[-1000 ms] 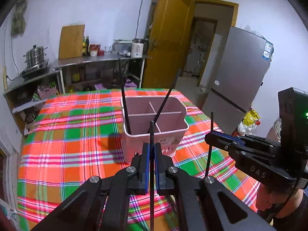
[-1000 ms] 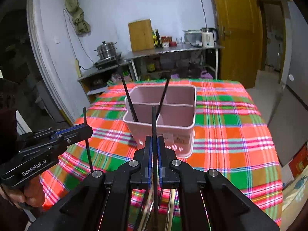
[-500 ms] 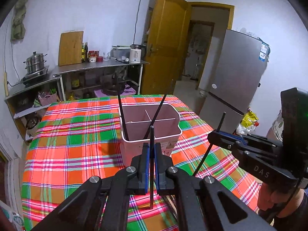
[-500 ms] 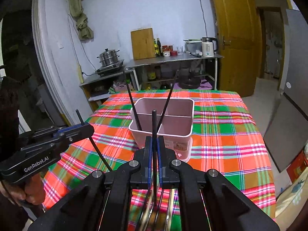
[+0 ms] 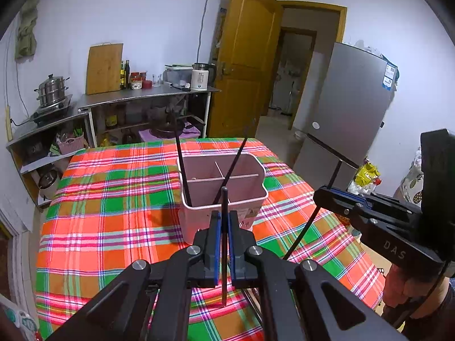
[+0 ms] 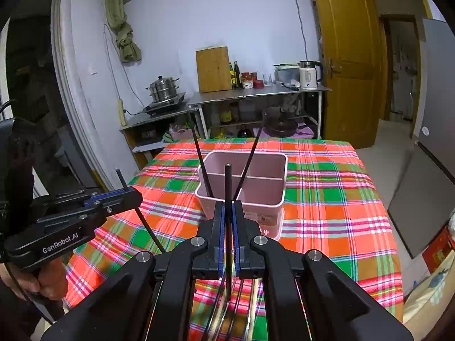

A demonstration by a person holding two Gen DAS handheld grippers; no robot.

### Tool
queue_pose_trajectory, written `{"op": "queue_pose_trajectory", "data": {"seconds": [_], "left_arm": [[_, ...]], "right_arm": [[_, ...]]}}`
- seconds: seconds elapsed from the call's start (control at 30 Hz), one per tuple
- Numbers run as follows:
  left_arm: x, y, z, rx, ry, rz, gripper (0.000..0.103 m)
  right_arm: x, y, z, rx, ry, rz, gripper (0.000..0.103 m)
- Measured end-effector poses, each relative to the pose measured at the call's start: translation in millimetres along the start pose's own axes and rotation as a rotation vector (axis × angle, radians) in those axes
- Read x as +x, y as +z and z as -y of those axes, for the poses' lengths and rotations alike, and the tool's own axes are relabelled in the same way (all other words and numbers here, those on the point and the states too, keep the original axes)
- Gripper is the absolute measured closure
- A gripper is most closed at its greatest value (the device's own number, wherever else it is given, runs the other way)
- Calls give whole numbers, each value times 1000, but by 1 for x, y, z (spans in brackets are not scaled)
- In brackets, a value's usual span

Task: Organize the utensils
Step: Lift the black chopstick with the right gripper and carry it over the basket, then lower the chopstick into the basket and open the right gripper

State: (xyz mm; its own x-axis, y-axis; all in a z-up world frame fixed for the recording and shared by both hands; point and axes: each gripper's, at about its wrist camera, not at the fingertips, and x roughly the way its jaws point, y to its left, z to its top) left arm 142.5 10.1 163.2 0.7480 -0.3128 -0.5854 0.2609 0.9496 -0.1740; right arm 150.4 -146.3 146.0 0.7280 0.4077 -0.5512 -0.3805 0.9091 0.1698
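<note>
A pink divided utensil holder [image 5: 250, 190] [image 6: 264, 196] stands on the plaid tablecloth with two black chopsticks [image 5: 182, 167] [image 6: 203, 167] leaning in its near compartment. My left gripper [image 5: 224, 221] is shut on a black chopstick [image 5: 224, 284], held upright in front of the holder; it also shows in the right wrist view [image 6: 130, 196]. My right gripper [image 6: 226, 213] is shut on another black chopstick [image 6: 227, 182], also short of the holder; it shows in the left wrist view [image 5: 321, 196].
The plaid table [image 5: 113, 213] has edges close on the right and far sides. Several utensils [image 6: 241, 312] lie on the cloth under my right gripper. A steel shelf with pots [image 5: 54, 91], a wooden door [image 5: 241, 71] and a fridge [image 5: 349, 108] stand beyond.
Both grippers have pulled back and up from the holder, which now looks smaller and farther. The chopstick in each neighbouring gripper has tilted from upright to slanted.
</note>
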Motion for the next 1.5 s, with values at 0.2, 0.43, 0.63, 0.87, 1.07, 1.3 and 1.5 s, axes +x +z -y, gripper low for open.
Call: {"op": "queue_pose_trajectory", "data": {"seconds": [0.2, 0.43, 0.63, 0.87, 1.07, 1.3, 1.5], "left_arm": [[-11, 26, -7, -4, -6, 30, 99], [-23, 71, -7, 15, -1, 86, 99], [-27, 106, -9, 10, 7, 137, 99], [-22, 135, -19, -10, 11, 187, 99], [-2, 141, -29, -18, 22, 191, 99], [31, 131, -46, -46, 33, 157, 99], [56, 114, -58, -71, 23, 109, 99]], "right_arm": [[-3, 16, -6, -15, -5, 32, 98], [-6, 43, -8, -17, 3, 80, 98], [-10, 75, -14, -23, -1, 145, 98], [-1, 98, -10, -1, -5, 192, 98], [15, 104, -3, 22, -14, 206, 98], [37, 99, -1, 27, -24, 183, 98], [60, 84, 2, 32, -27, 121, 98]]}}
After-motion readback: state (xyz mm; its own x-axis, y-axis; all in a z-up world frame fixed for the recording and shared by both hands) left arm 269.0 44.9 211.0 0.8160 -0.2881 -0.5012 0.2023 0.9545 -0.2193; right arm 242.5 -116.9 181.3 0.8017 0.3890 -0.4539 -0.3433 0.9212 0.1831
